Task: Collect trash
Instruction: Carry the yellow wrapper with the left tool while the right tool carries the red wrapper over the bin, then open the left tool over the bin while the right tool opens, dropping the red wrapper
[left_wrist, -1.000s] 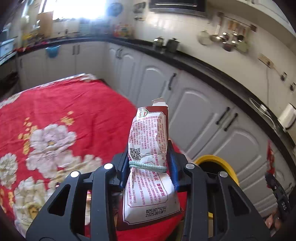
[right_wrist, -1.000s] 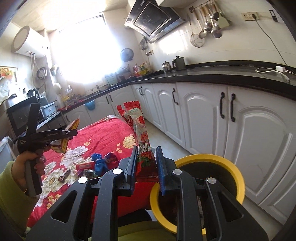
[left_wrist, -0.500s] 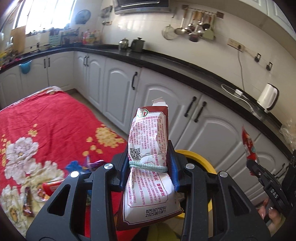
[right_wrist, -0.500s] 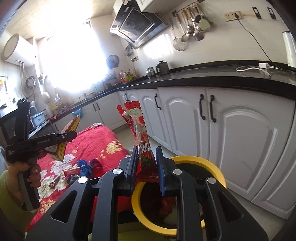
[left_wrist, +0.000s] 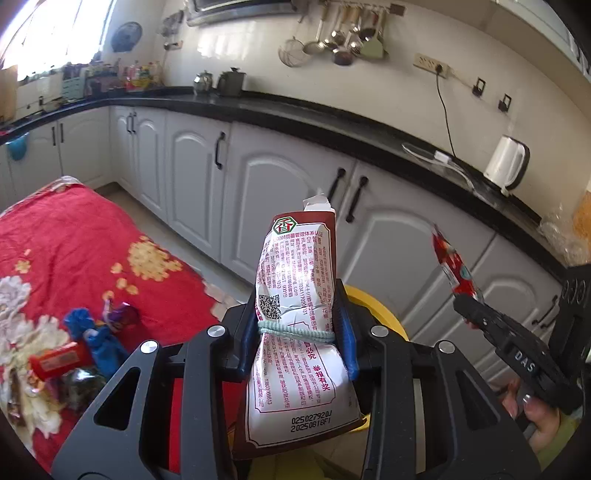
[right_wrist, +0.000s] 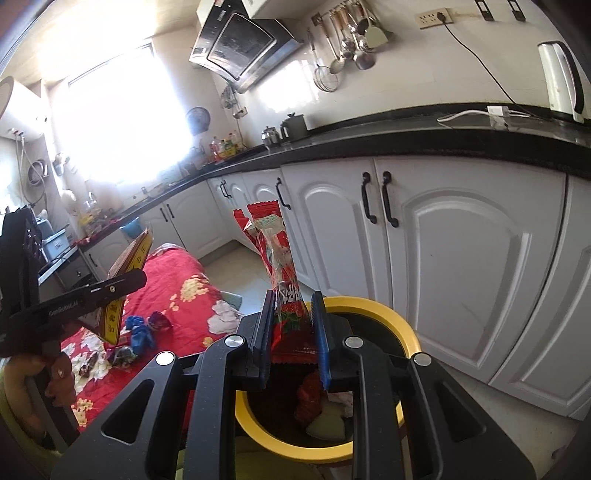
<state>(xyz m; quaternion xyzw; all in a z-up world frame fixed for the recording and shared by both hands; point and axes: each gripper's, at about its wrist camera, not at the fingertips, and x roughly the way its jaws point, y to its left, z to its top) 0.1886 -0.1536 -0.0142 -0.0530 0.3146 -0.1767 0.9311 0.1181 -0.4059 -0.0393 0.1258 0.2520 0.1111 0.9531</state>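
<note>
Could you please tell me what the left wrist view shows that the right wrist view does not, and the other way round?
Only the left wrist view shows the printed back of the snack bag and the green band around it. Only the right wrist view shows the trash inside the yellow-rimmed bin and the range hood. Both show the red wrapper, the kettle, the red floral cloth and the candy wrappers.

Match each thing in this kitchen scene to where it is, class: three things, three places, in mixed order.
Things:
1. white snack bag
2. red wrapper
3. white kettle

Places:
A. on the black countertop
B. held in the left claw
C. held in the right claw above the yellow-rimmed bin

Pairs: 1-B, 2-C, 3-A
</note>
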